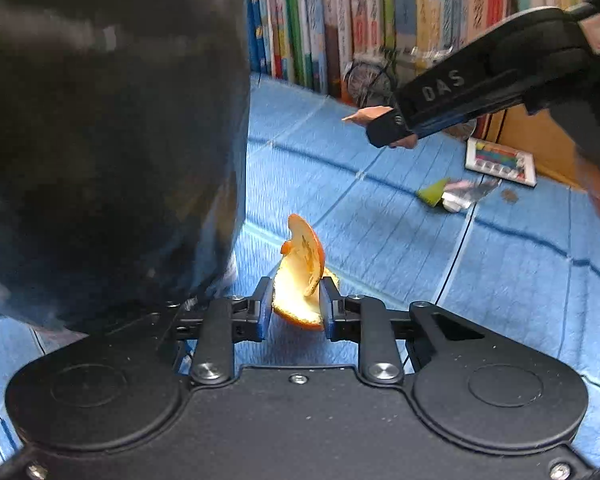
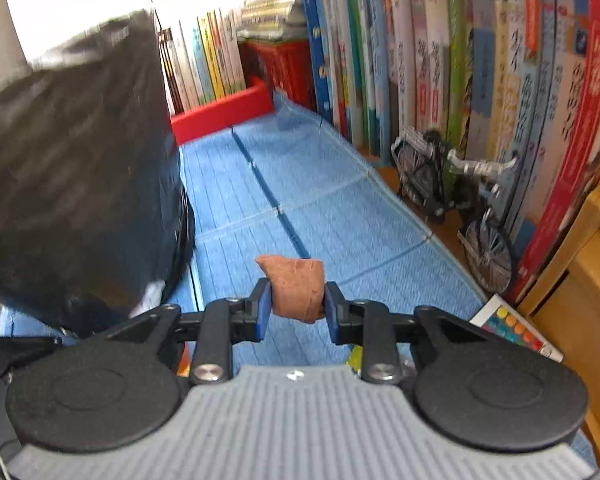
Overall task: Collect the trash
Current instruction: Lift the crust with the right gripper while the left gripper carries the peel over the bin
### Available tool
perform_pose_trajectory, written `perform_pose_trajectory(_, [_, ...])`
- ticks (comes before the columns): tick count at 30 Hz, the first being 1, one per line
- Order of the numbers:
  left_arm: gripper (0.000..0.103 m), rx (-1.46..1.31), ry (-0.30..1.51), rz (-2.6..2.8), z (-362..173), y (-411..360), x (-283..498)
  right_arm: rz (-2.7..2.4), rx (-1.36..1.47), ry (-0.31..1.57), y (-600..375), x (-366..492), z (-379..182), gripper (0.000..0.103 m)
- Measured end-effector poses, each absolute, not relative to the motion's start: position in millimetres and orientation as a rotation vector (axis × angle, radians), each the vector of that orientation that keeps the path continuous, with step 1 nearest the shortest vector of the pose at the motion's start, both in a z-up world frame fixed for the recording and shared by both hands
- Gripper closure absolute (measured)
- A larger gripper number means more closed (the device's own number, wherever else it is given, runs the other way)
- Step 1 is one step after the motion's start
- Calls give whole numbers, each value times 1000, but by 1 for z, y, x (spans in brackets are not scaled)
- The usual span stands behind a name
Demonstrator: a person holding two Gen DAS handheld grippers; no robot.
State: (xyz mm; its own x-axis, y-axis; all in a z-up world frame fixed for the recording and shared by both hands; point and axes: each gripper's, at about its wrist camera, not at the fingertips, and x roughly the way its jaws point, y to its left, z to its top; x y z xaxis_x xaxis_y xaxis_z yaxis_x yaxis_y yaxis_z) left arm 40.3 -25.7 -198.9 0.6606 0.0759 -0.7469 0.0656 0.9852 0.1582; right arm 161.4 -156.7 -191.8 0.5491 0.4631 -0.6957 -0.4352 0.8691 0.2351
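Gripping an orange peel [image 1: 300, 276], my left gripper [image 1: 296, 308] has both blue pads pressed against the curled strip, one on each side. No earlier picture is supplied, so I report only the clamp as it stands. The peel rises from between the pads toward 12 o'clock, pale inside facing the camera, orange rind along its edges.

My right gripper [image 2: 298, 304] is clenched on a brown crumpled wad [image 2: 296, 286], pads touching it at 9 and 3 o'clock. In the left wrist view this same gripper [image 1: 392, 130] enters from 2 o'clock, the brown wad's tip [image 1: 366, 114] projecting past its fingers.

Surface: a blue ribbed mat [image 1: 380, 240] with dark seam lines. A black trash bag [image 1: 108, 140] fills the frame from 9 to 11 o'clock in the left wrist view; in the right wrist view the bag [image 2: 80, 180] stands at 9 o'clock, resting on the mat.

Remaining on the mat at 3 o'clock of the peel, well apart from it: a green and silver wrapper [image 1: 452, 194]. Just beyond, a white paint palette [image 1: 500, 160] lies against a wooden shelf base.

A row of upright books [image 2: 480, 60] runs from 12 to 3 o'clock. A model bicycle [image 2: 460, 200] stands at the foot of the books, beside the mat edge. A red box [image 2: 224, 108] sits at 11 o'clock, at the far end of the mat.
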Motion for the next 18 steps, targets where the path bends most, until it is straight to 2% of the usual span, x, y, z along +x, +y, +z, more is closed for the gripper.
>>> perform_pose_trajectory(18, [80, 162, 564, -130, -54, -54, 2, 515, 120, 538, -187, 149, -60, 69])
